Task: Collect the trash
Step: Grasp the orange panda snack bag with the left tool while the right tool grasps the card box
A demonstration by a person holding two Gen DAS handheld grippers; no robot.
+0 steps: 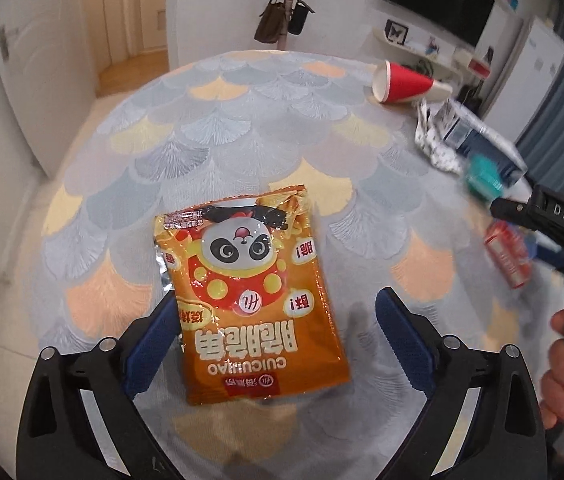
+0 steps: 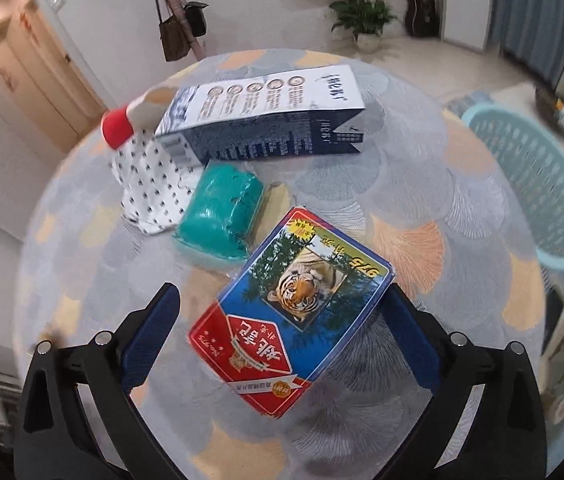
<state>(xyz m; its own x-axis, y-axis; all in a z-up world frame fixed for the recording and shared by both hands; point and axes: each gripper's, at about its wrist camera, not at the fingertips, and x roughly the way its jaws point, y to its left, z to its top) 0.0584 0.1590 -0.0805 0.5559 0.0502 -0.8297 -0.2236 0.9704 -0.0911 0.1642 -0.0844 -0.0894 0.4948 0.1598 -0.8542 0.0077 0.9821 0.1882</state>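
Left tongs (image 1: 278,320) spread apart around an orange snack packet (image 1: 250,296) lying flat on the table (image 1: 242,120), right tongs (image 2: 282,316) spread apart around a tiger-print card box (image 2: 294,312), teal wrapper (image 2: 222,216) and milk carton (image 2: 270,120) beyond, red paper cup (image 1: 406,82) tipped over near the far edge

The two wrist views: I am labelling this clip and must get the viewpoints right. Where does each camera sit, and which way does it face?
Left wrist: on the left gripper, looking down and forward over the orange snack bag between its open fingers; the right gripper and a hand show at right.
Right wrist: on the right gripper, looking down at the tiger card box between its open fingers.
Shared: the patterned table, red cup, teal packet and card box.
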